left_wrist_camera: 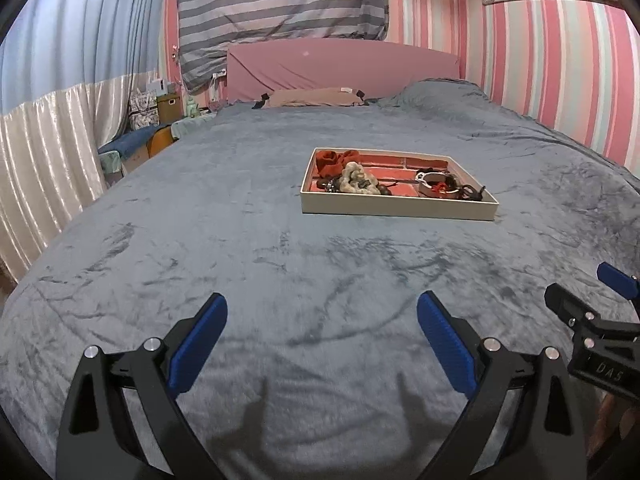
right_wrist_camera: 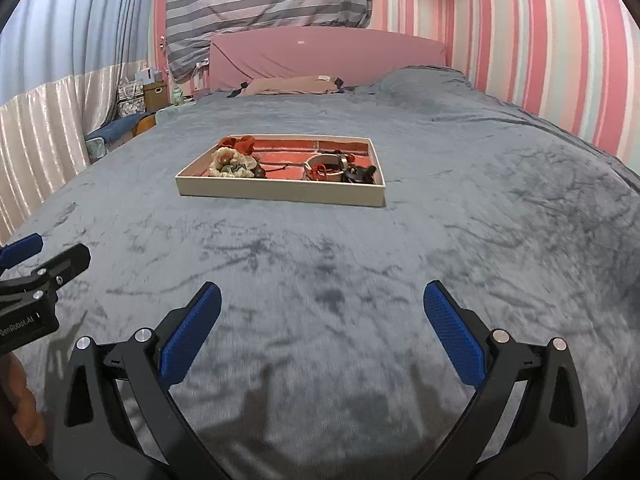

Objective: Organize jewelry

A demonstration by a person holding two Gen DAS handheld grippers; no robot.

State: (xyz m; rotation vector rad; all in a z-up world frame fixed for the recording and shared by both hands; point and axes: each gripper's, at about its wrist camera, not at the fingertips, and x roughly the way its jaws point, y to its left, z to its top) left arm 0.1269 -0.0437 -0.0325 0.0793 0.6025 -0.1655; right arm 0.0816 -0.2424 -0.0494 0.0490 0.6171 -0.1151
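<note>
Left wrist view looks along the left claw (left_wrist_camera: 322,320), whose blue pads (left_wrist_camera: 200,344) stand spread wide with nothing between them, only grey-blue bedspread (left_wrist_camera: 240,248) below. Well beyond that claw, on the bedspread, sits a shallow cream tray (left_wrist_camera: 396,208) with a red lining. At the tray's left end lie a red fabric piece (left_wrist_camera: 334,160) and a pale beaded cluster (left_wrist_camera: 356,182); at its right end lie a silver bangle (left_wrist_camera: 434,186) and a dark ornament (left_wrist_camera: 472,192). Part of the right claw (left_wrist_camera: 592,320) shows near the frame's right edge, well short of the tray. From the right wrist view, the right claw (right_wrist_camera: 322,312) is likewise spread wide and empty, hovering over bare bedspread (right_wrist_camera: 440,240), with the tray (right_wrist_camera: 280,192) well ahead and slightly left. Beyond the tray, at the bed's head, a pink headboard (right_wrist_camera: 328,56) stands against striped wallpaper (right_wrist_camera: 540,60).
</note>
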